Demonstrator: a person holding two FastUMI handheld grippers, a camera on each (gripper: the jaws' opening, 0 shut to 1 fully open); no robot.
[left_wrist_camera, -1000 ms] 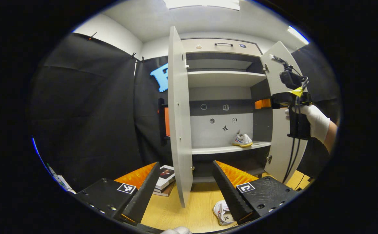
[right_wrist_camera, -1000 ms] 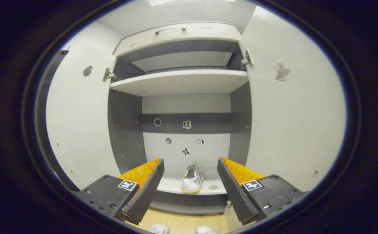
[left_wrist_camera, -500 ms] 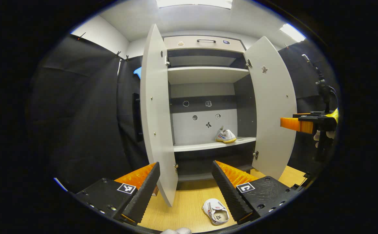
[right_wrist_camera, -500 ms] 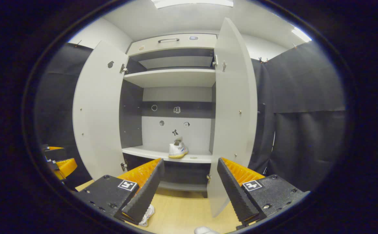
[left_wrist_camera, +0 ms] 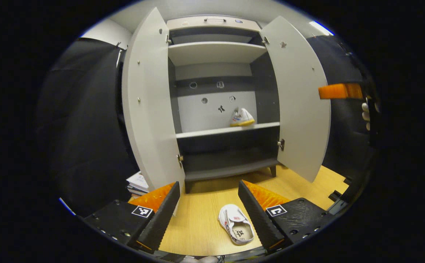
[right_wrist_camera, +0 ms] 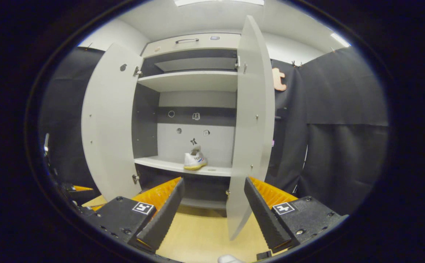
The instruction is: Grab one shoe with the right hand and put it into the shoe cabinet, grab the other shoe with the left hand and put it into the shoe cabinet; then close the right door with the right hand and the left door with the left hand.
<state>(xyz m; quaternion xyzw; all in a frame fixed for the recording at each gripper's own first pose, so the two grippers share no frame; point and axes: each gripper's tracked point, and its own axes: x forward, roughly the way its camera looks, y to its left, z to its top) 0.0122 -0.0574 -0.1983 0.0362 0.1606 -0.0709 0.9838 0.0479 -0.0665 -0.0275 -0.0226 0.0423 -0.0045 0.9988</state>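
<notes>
The left gripper [left_wrist_camera: 209,210] hangs above the wooden floor [left_wrist_camera: 201,223] with its fingers spread wide and nothing between them. The second shoe [left_wrist_camera: 235,228] lies on its side just beside the inner edge of that gripper's right finger. The first shoe [left_wrist_camera: 241,117] already sits on the middle shelf [left_wrist_camera: 212,130] of the shoe cabinet [left_wrist_camera: 216,25], toward its right end.

The main risk, as I judge it, is a bad grab: the shoe on the floor is tipped over with its opening facing up, so the fingers could close on 1 soft wall alone and let it fold or slip during the lift. It also sits off the centre of the gap, so a straight descent could land a finger on top of it.

The left door [left_wrist_camera: 148,109] stands open, its lower edge close above the left gripper's left finger; a lift that swings leftward could clip it. The right door [left_wrist_camera: 298,98] is open wider and leaves the cabinet mouth free. The shelf has bare room to the left of the first shoe, and the shelf's front lip is the edge to clear.

The right gripper [right_wrist_camera: 214,212] is held with its fingers apart and empty; the right door's edge [right_wrist_camera: 251,120] rises just ahead of them, though how near is hard to judge through this lens.
</notes>
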